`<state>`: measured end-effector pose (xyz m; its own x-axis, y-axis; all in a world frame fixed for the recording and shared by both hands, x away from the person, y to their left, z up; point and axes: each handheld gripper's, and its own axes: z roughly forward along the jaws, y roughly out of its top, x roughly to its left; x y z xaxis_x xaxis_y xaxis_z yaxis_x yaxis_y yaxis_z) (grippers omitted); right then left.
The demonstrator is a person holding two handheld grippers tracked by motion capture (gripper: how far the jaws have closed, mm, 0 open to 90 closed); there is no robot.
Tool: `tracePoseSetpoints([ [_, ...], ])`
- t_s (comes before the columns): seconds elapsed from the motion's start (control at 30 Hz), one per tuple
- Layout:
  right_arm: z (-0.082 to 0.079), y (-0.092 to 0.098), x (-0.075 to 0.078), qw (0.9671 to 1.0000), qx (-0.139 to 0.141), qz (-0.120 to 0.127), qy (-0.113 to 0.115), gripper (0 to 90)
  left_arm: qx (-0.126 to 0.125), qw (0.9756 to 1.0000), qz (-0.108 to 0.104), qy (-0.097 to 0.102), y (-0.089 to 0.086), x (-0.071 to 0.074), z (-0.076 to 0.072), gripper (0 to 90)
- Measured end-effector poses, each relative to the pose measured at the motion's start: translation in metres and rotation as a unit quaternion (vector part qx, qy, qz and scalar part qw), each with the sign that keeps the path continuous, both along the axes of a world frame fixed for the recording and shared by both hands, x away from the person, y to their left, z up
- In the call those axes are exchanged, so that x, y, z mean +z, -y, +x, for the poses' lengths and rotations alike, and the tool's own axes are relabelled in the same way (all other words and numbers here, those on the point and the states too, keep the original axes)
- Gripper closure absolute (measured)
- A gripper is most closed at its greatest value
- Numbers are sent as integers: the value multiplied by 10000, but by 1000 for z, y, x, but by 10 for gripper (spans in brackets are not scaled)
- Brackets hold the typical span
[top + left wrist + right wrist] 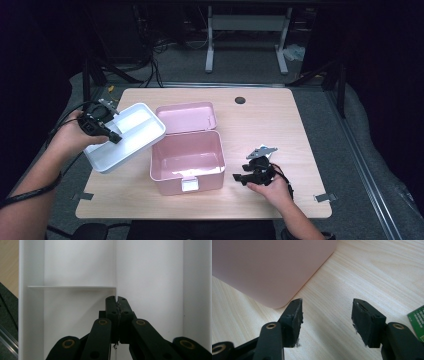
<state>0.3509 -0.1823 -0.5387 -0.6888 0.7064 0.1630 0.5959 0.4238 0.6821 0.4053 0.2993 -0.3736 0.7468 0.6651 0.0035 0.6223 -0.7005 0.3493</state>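
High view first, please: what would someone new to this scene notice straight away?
Probably the pink box standing open in the middle of the wooden table, its lid tipped back. Next, the white divided tray held tilted over the table's left edge, the left gripper shut on its inner partition. The right gripper rests on the table beside the box, jaws open and holding nothing.

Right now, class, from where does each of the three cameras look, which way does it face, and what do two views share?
High view: above the person's side, facing forward and down on the table; forearms, left gripper, right gripper show.
Left gripper view: on that gripper, facing into the white tray; jaws shut on its divider wall.
Right gripper view: low, facing the pink box; open jaws show.
Shared: the high and right gripper views both show the pink box.
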Motion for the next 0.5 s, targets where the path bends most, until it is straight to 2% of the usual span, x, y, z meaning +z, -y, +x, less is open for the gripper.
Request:
tracePoseSetpoints([
  [0.13,0,0,0,10000,-51,18,-14,420,86,9999,-15,-98,-6,-13,-1,892],
  [0.2,0,0,0,10000,-19,-3,5,420,150,9997,79,-160,-9,-22,-1,892],
  [0.23,0,0,0,10000,-10,-6,15,420,150,9997,79,-160,-9,-22,-1,892],
  [0.3,0,0,1,10000,-13,-1,25,420,195,9996,-1,-187,-12,-29,-1,892],
  [0.4,-1,1,1,10000,-31,3,33,420,194,9996,-107,-171,-16,-30,-4,892],
  [0.5,0,1,1,10000,-41,16,42,420,192,9996,-109,-151,-18,-28,-7,892],
])
